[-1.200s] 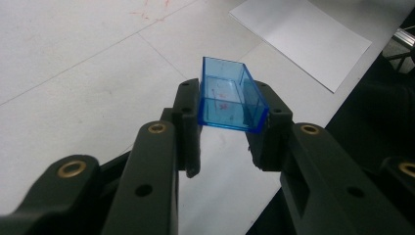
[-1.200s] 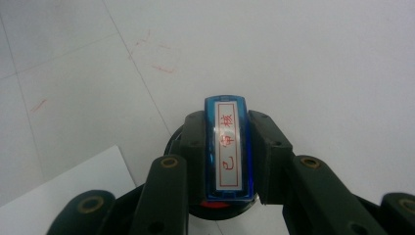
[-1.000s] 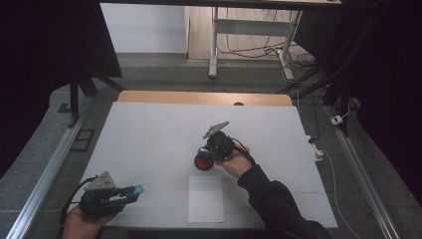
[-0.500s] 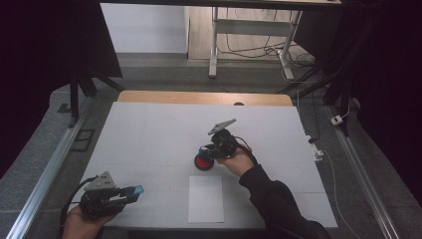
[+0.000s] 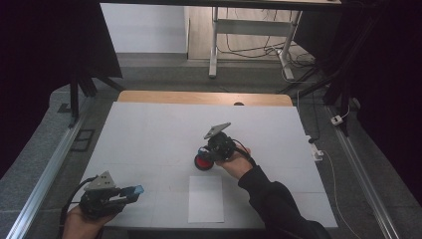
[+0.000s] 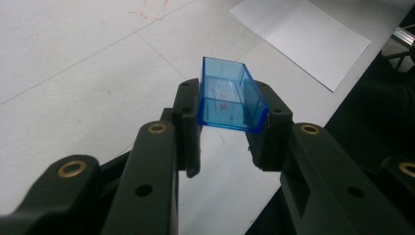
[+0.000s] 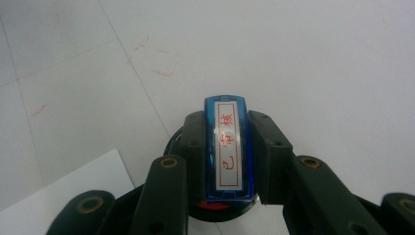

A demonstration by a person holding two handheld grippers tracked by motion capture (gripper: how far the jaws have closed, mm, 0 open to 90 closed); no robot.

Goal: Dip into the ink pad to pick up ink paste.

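Note:
My left gripper [image 5: 130,191] hovers at the table's front left, shut on a clear blue open-sided cap [image 6: 230,95], its pads [image 6: 188,105] pressing the cap's two sides. My right gripper [image 5: 210,152], near the table's middle, is shut on a blue stamp [image 7: 228,147] that bears a white label with red characters. Directly under the stamp lies a round black ink pad with a red face [image 5: 202,162]; its black rim [image 7: 172,143] shows beside the jaws. Whether the stamp touches the pad I cannot tell.
A white sheet of paper [image 5: 206,199] lies on the white table [image 5: 149,129] just in front of the ink pad, near the front edge. Faint red marks [image 7: 161,72] dot the tabletop. Metal rails [image 5: 45,174] run along both sides.
The right gripper has shifted and tilted slightly over the ink pad, still with the stamp in it. The left gripper has kept still with the blue cap.

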